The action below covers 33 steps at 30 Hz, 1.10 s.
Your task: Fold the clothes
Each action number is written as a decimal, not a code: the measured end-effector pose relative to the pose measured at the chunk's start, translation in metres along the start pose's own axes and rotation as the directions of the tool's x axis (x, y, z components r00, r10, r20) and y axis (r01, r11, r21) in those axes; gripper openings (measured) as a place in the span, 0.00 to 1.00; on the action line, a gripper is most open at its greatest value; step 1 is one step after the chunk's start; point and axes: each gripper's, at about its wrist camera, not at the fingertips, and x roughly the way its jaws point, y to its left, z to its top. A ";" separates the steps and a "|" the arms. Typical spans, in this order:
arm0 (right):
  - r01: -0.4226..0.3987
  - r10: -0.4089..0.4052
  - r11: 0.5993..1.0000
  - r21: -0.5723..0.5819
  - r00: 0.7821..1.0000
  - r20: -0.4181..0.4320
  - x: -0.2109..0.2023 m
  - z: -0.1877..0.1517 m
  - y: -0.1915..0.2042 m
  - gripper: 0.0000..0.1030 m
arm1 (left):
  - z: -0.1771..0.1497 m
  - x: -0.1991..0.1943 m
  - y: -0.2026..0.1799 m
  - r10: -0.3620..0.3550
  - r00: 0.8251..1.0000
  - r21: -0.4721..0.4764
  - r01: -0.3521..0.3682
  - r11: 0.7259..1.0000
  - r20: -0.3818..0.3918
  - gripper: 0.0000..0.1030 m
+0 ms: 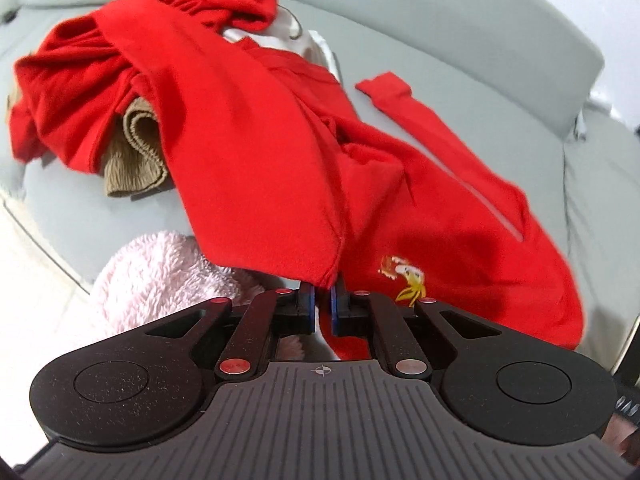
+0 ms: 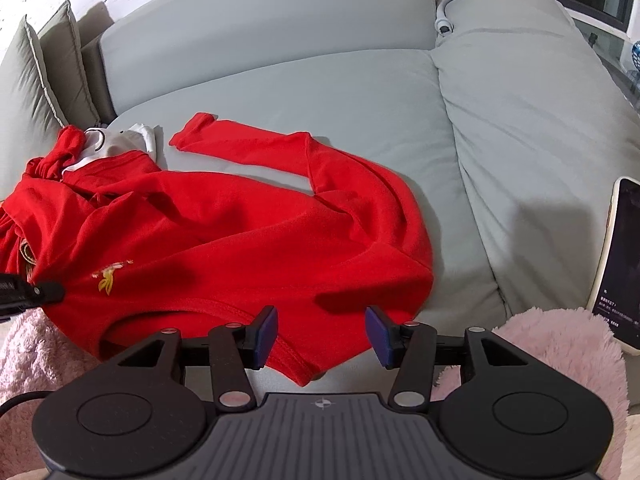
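A red sweater [image 1: 460,208] with a yellow embroidered mark [image 1: 408,280] lies spread on the grey sofa seat [image 1: 500,60]. My left gripper [image 1: 323,294] is shut on a corner of red cloth. From the pads, that cloth stretches up and left to a bunched red heap [image 1: 180,40]. In the right wrist view the sweater [image 2: 240,232] lies flat with one sleeve [image 2: 240,144] stretched out to the left. My right gripper [image 2: 322,336] hangs open just above the near hem [image 2: 296,368], pads apart and not pressing it. The left gripper [image 2: 32,292] shows at the left edge.
A beige knit garment [image 1: 132,152] and a white garment [image 2: 120,142] lie under the red heap. Pink fluffy fabric [image 2: 560,352] covers the near edge on both sides. A phone [image 2: 618,264] leans at the right. Sofa cushions [image 2: 520,128] rise at the right and back.
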 end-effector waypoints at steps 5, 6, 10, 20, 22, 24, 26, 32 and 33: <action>0.001 -0.001 1.000 0.019 1.000 -0.009 0.001 -0.001 -0.002 0.48 | -0.004 0.010 0.001 0.012 0.999 0.028 -0.011 1.000 -0.032 0.09; -0.001 0.001 1.000 0.023 1.000 -0.012 0.001 -0.001 -0.003 0.48 | -0.005 0.011 0.001 0.014 1.000 0.035 -0.013 0.999 -0.027 0.11; -0.006 0.007 0.999 0.041 1.000 -0.024 0.003 -0.002 -0.004 0.48 | -0.006 0.014 0.000 0.020 0.999 0.060 -0.019 0.998 -0.029 0.17; -0.016 0.018 0.998 0.054 1.000 -0.025 0.003 -0.003 -0.004 0.48 | -0.008 0.021 0.003 -0.017 0.998 0.047 0.020 0.999 -0.065 0.12; -0.013 0.015 0.998 0.061 1.000 -0.026 0.003 -0.004 -0.006 0.48 | -0.008 0.022 0.007 -0.028 0.997 0.017 0.029 0.999 -0.068 0.12; -0.012 0.013 0.998 0.063 1.000 -0.027 0.003 -0.004 -0.006 0.48 | -0.008 0.020 0.011 -0.042 0.997 -0.010 0.041 0.999 -0.066 0.12; -0.010 0.012 0.998 0.064 1.000 -0.029 0.003 -0.005 -0.006 0.48 | -0.007 0.018 0.012 -0.043 0.997 -0.017 0.042 0.999 -0.062 0.12; -0.015 0.017 0.998 0.060 0.999 -0.036 0.005 -0.006 -0.003 0.48 | -0.006 0.016 0.012 -0.044 0.997 -0.015 0.043 0.999 -0.056 0.12; -0.015 0.018 0.998 0.059 0.999 -0.037 0.005 -0.007 -0.003 0.48 | -0.006 0.016 0.012 -0.044 0.997 -0.015 0.043 0.999 -0.056 0.11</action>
